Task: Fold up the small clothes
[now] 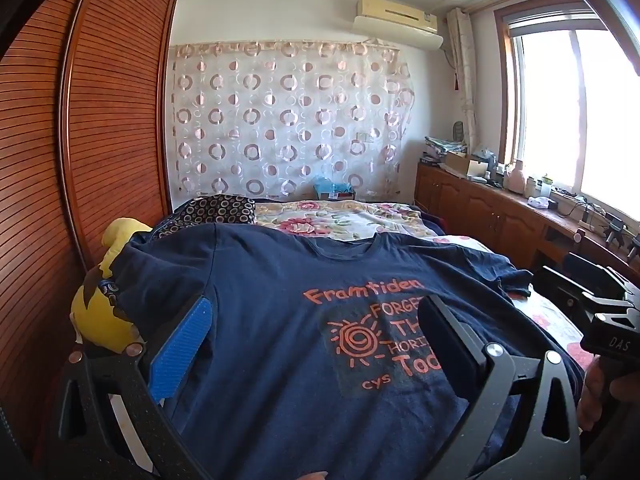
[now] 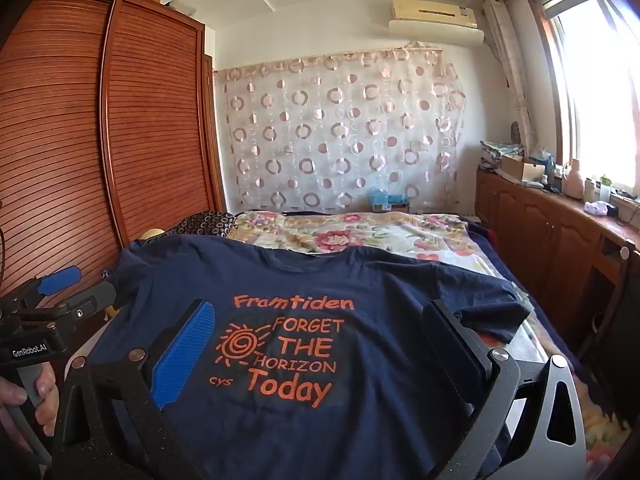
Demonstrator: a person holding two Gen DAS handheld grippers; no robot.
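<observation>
Left gripper (image 1: 316, 344): jaws spread wide, nothing between them, blue ribbed pad (image 1: 182, 346) on the left finger facing inward. It hangs over the chest print of the navy T-shirt (image 1: 280, 292); contact with the cloth cannot be told from here. In the right wrist view the same tool shows at the far left edge (image 2: 64, 292), held by a bare hand (image 2: 30, 398), fingers parted.

Right gripper (image 2: 320, 348): likewise wide open and empty, blue pad (image 2: 184, 354) on its left finger, black finger on its right. It straddles the orange print "Framtiden / FORGET THE HORIZON / Today". Its black body shows at the right edge of the left wrist view (image 1: 604, 308).

T-shirt (image 2: 360, 276): spread flat, front up, on the near part of the bed, collar pointing away, hem toward the cameras. The sleeve on the window side (image 2: 492, 308) lies out toward the bed's edge, slightly rumpled.

Beside the shirt on the wardrobe side: yellow plush toy (image 1: 100, 320), partly under the shirt's sleeve.

Beyond the collar: floral bedspread (image 1: 340, 220), dark ring-patterned pillow (image 1: 216, 208).

Farther: blue-topped box (image 1: 334, 190) at the bed's head, circle-patterned sheer curtain (image 1: 288, 120) on the wall, air conditioner (image 1: 396, 18) above. Louvred wooden wardrobe (image 1: 112, 120) at left; wooden cabinet run (image 1: 480, 204) with clutter under the bright window (image 1: 568, 112) at right.
</observation>
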